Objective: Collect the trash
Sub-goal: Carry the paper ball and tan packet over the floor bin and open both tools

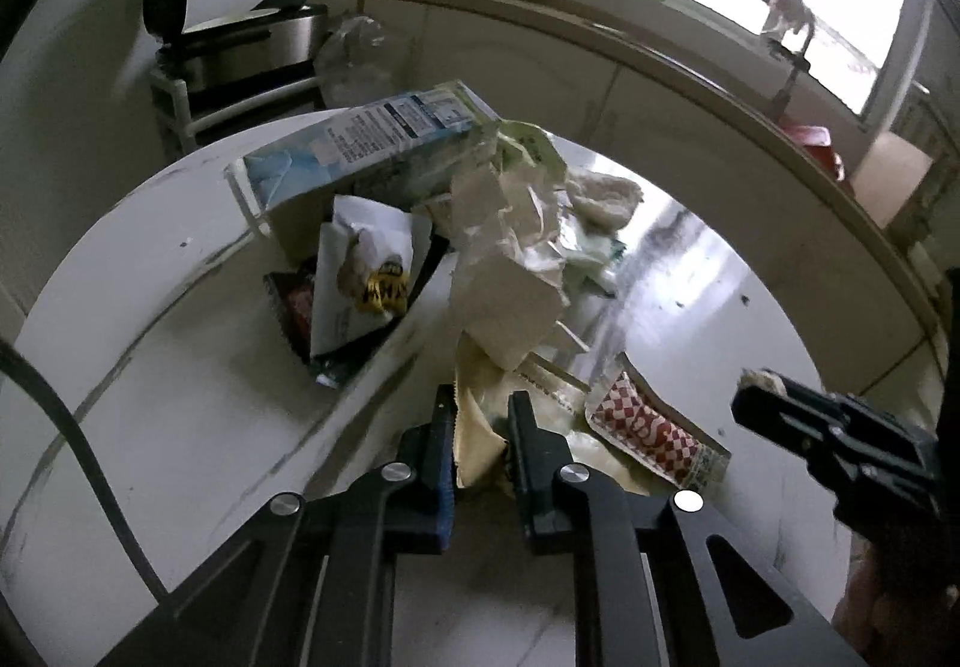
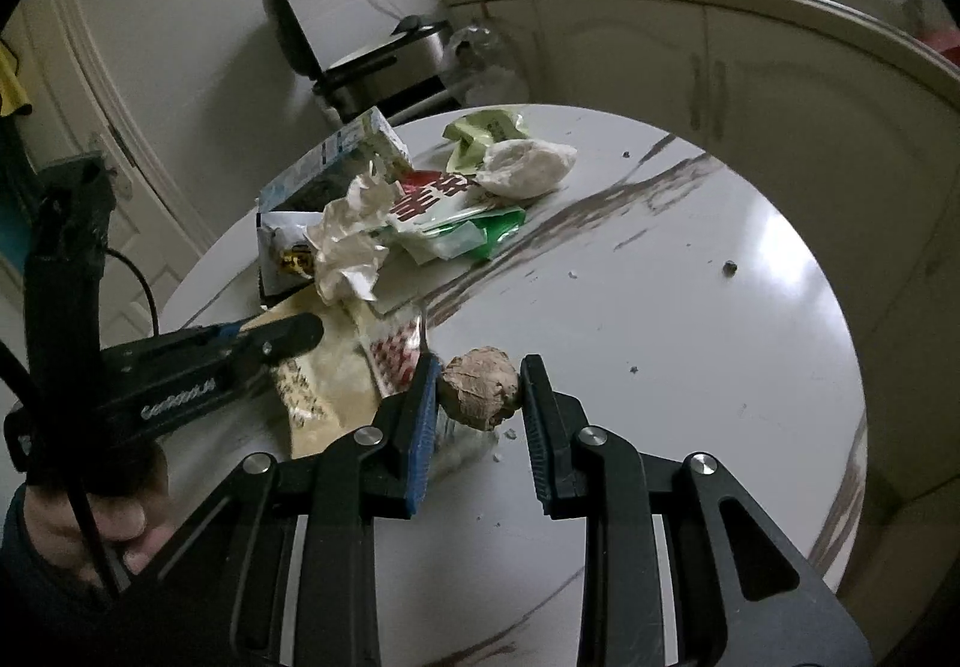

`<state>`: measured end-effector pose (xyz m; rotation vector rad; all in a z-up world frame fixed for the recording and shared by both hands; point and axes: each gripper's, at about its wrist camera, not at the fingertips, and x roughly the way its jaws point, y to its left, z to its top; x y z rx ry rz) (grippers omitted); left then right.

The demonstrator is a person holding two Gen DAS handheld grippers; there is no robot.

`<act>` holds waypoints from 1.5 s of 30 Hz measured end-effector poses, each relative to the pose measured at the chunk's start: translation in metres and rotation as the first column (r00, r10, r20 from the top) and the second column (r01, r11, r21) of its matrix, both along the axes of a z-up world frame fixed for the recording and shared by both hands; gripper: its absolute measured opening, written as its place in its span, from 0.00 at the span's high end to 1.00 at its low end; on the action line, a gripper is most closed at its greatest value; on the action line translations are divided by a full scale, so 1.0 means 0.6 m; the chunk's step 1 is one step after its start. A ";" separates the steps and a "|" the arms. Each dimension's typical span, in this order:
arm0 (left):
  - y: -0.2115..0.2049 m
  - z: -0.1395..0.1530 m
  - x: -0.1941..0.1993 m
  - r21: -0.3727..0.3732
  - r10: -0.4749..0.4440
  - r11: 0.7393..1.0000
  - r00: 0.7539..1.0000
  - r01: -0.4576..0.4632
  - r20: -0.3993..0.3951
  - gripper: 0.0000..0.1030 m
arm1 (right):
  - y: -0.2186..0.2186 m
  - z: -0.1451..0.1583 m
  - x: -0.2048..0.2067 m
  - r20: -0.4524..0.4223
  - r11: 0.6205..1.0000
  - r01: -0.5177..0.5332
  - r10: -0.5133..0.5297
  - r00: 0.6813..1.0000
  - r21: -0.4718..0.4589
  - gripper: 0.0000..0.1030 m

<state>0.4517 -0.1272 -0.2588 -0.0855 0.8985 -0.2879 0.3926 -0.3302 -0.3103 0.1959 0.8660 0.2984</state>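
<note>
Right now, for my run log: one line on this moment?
left gripper: shut on beige wrapper | right gripper: holds brown wad | trash pile: on table

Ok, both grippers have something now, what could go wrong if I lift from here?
1. The left gripper pinches only the edge of the beige wrapper; the crumpled paper and checkered packet lie against it and may drag or spill.
2. The right gripper holds a crumbly brown lump; crumbs already dot the table, so more may break off.
</note>
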 end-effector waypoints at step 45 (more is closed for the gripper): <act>-0.254 0.207 -0.150 -0.011 -0.332 0.937 0.899 0.349 0.285 0.89 | -0.269 0.156 -0.204 0.193 0.934 0.355 -0.343 0.919 -0.032 0.76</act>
